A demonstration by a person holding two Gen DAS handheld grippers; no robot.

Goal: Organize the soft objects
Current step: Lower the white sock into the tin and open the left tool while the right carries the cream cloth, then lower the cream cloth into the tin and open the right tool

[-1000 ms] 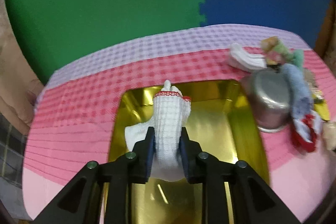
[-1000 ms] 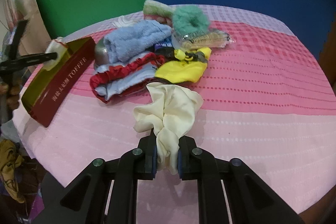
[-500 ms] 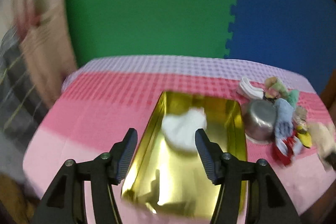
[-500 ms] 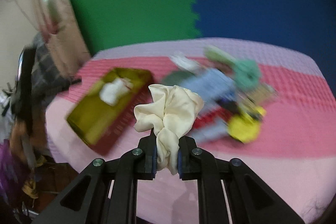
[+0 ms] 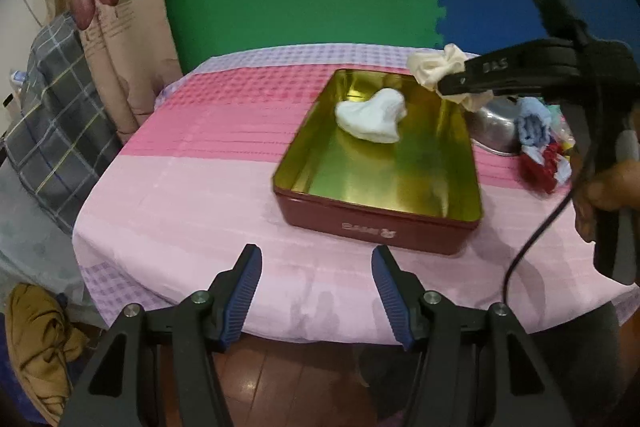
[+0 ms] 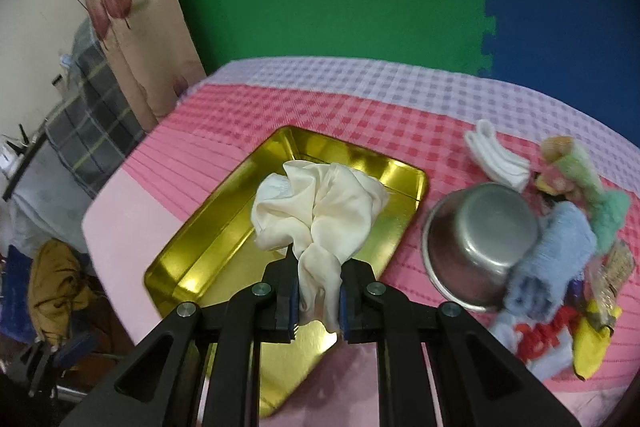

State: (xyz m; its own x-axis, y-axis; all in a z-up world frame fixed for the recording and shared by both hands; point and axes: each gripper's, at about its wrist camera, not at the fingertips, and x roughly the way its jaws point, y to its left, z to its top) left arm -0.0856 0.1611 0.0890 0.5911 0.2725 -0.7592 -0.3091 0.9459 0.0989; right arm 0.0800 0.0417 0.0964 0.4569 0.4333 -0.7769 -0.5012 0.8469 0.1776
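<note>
A gold-lined red tin (image 5: pixel 380 211) sits on the pink cloth table, and a white sock (image 5: pixel 372 115) lies inside it. My left gripper (image 5: pixel 316 291) is open and empty, held back over the table's near edge. My right gripper (image 6: pixel 318 301) is shut on a cream scrunchie (image 6: pixel 320 211) and holds it above the tin (image 6: pixel 208 247). The left wrist view shows the scrunchie (image 5: pixel 436 71) over the tin's far right corner.
A steel bowl (image 6: pixel 480 243) lies right of the tin. Beside it lies a pile of soft things: a blue towel (image 6: pixel 556 259), white socks (image 6: pixel 496 155), a green scrunchie (image 6: pixel 608 219), red and yellow cloths (image 6: pixel 588 343). Curtains and a plaid cushion (image 5: pixel 52 119) stand left.
My left gripper let go of the white sock into the tin, opened and pulled back. My right gripper lifted the cream scrunchie off the table and carried it left over the tin.
</note>
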